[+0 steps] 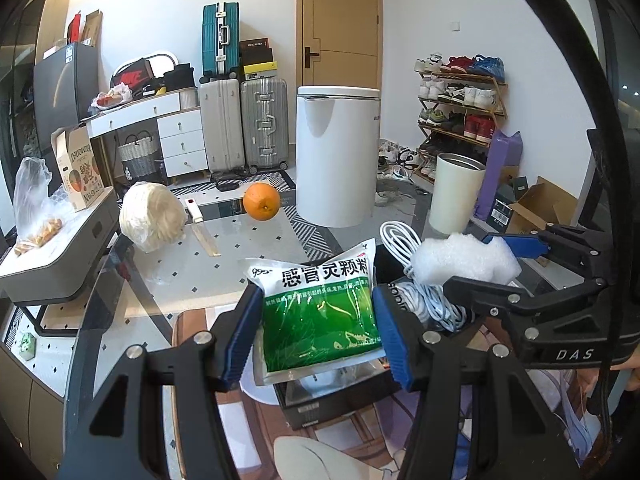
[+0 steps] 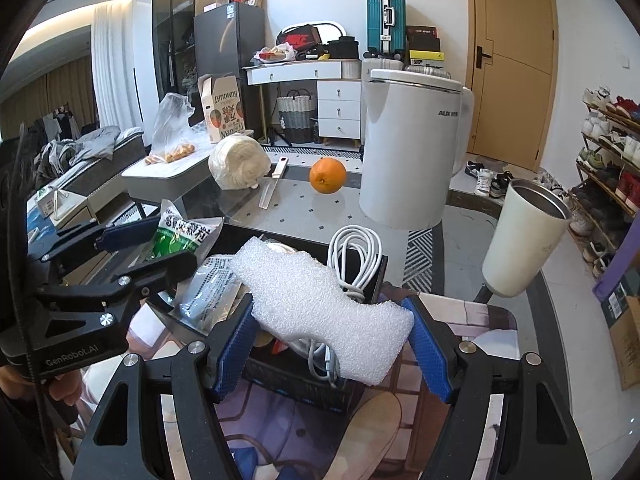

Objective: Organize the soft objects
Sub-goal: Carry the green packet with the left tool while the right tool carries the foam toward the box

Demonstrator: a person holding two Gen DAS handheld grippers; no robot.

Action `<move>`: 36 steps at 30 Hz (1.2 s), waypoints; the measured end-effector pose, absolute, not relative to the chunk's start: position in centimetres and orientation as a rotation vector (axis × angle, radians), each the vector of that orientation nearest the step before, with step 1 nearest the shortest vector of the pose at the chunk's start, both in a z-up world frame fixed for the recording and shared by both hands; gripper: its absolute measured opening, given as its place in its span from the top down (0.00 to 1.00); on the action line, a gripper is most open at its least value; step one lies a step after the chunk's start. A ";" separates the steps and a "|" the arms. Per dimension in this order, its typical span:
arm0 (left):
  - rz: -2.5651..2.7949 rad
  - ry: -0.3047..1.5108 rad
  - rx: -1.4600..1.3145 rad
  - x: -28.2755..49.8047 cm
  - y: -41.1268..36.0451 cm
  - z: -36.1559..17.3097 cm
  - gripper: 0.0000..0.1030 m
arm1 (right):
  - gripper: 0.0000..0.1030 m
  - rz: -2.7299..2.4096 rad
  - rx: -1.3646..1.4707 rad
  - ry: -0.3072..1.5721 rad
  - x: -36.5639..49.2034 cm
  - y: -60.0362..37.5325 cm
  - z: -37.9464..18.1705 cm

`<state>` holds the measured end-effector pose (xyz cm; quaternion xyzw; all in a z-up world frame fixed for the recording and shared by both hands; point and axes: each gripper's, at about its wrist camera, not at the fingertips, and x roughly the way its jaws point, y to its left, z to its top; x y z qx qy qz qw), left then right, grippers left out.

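Note:
My left gripper (image 1: 316,336) is shut on a green and white medicine pouch (image 1: 320,316) and holds it above a black box (image 1: 320,408). My right gripper (image 2: 332,344) is shut on a white foam piece (image 2: 320,304) and holds it over the same black box (image 2: 296,380). The box holds a coiled white cable (image 2: 354,256) and a clear plastic packet (image 2: 212,288). In the left wrist view the foam (image 1: 464,258) and right gripper (image 1: 504,268) sit at the right. In the right wrist view the pouch (image 2: 180,236) and left gripper (image 2: 152,246) sit at the left.
On the glass table stand an orange (image 1: 261,201), a wrapped cabbage (image 1: 152,216), a knife (image 1: 200,226), a white appliance (image 1: 336,152) and a white steel cup (image 1: 456,192). A printed mat (image 2: 472,320) lies under the box. A grey side table (image 1: 52,256) is at left.

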<state>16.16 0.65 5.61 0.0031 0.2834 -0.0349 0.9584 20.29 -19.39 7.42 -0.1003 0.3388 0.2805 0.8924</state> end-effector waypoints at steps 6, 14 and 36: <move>-0.064 0.589 0.022 16.8 0.3 5.4 0.46 | 0.29 0.608 -0.258 0.702 21.3 -19.3 7.3; -0.058 0.588 0.034 17.4 0.1 5.5 0.46 | 0.29 0.661 -0.327 0.702 22.3 -18.2 6.7; -0.056 0.607 0.034 18.2 0.8 5.1 0.46 | 0.26 0.789 -0.503 0.735 23.2 -13.2 4.4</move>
